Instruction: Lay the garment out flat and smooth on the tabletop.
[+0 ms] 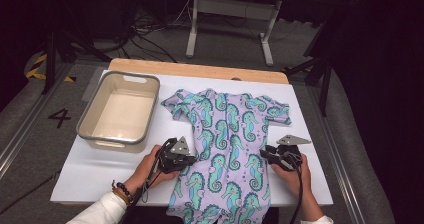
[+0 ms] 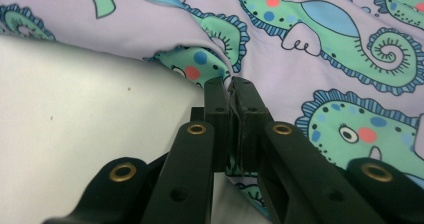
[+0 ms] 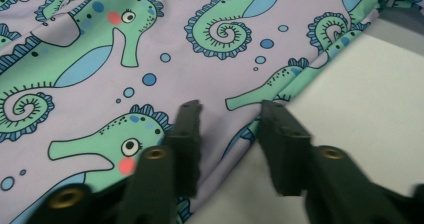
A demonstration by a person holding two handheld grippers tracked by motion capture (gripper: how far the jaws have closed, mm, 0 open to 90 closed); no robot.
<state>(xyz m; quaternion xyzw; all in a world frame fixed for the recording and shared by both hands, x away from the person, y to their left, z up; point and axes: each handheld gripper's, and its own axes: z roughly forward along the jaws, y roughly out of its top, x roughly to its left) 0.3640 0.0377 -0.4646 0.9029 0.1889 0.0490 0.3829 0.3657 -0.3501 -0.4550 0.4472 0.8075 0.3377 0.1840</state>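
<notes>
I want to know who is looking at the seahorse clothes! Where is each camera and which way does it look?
High view: above the table, looking forward and down; shows both hands, left claw, right claw.
Left gripper view: rides the left claw, shut on the seahorse garment.
Right gripper view: rides the right claw, jaws apart at the garment's edge.
All share the garment.

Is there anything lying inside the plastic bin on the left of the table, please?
No, the bin shows a bare pale floor in the high view, while the seahorse garment lies flat on the table beside it.
</notes>
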